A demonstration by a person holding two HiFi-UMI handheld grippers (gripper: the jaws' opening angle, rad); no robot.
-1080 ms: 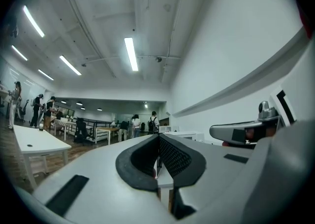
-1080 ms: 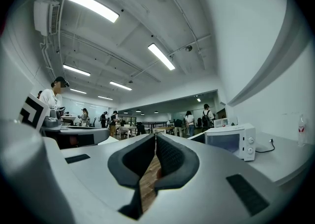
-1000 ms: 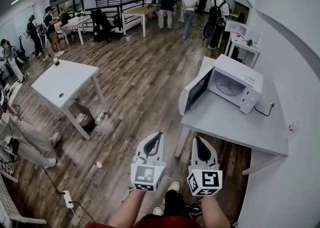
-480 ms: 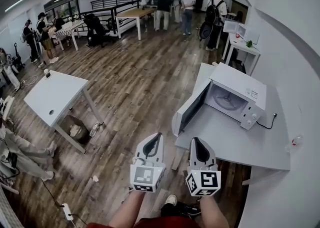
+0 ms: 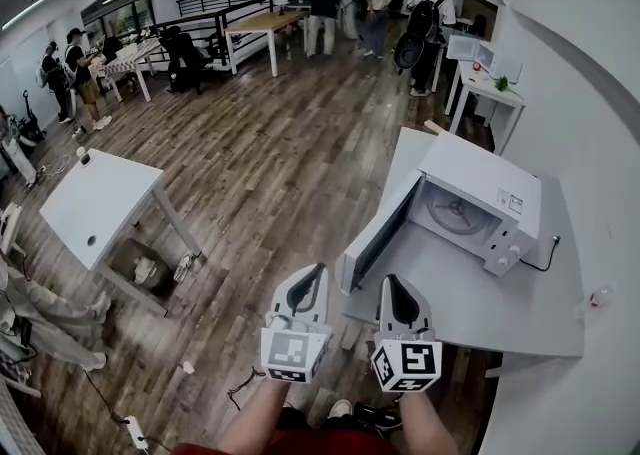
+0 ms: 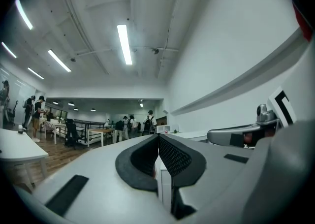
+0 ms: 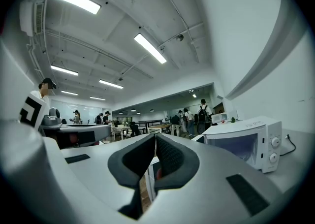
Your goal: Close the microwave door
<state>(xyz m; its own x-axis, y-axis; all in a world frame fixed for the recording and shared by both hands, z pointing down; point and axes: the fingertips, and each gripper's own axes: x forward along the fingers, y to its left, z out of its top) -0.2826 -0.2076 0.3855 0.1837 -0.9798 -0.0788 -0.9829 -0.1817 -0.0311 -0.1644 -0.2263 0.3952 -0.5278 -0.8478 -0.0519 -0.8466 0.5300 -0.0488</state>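
Observation:
A white microwave (image 5: 487, 205) stands on a grey table (image 5: 470, 308) against the right wall. Its door (image 5: 373, 239) hangs wide open toward me, and the glass turntable shows inside. Both grippers are held level, side by side, just short of the table's near edge. My left gripper (image 5: 317, 270) is shut and empty, its tip a little left of the door's free edge. My right gripper (image 5: 392, 280) is shut and empty, below the door. In the right gripper view (image 7: 155, 137) the microwave (image 7: 246, 142) lies ahead to the right. The left gripper view (image 6: 158, 137) shows closed pads.
A white table (image 5: 95, 205) stands at the left with a box under it. Several people stand at the far end of the wooden floor by more tables (image 5: 265, 23). A small white table (image 5: 485, 83) sits by the right wall. A black cable (image 5: 545, 261) leaves the microwave.
The person has walked forward: the microwave and its table have come nearer and lower in the head view. Both grippers kept their pose, shut, now close to the open door.

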